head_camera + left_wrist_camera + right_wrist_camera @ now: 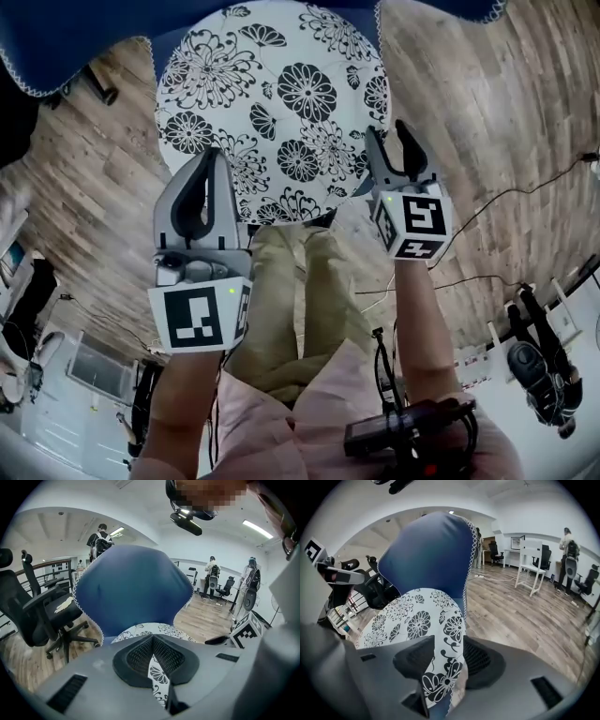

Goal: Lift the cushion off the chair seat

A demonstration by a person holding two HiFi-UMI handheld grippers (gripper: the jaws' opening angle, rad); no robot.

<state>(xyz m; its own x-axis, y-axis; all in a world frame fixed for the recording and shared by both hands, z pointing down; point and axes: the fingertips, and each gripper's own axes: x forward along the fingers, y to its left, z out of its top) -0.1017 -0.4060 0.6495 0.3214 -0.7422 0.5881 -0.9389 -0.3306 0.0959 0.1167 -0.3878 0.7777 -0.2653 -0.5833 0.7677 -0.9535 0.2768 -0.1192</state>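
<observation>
A round white cushion (281,103) with black flower print lies over the seat of a blue chair (56,37). I cannot tell whether it is touching the seat. My left gripper (214,164) is at the cushion's near left edge. In the left gripper view the left gripper (157,667) is shut on a thin fold of the cushion (140,631), with the blue chair back (131,588) behind. My right gripper (389,141) is at the near right edge. In the right gripper view the right gripper (443,667) is shut on the cushion's rim (408,616), and the chair back (431,555) rises behind.
Wooden floor (487,112) surrounds the chair, with cables (506,202) running across it at the right. Black office chairs (42,611) stand to the left and a white chair (532,569) to the right. People (101,538) stand in the background. My legs (291,291) are just below the cushion.
</observation>
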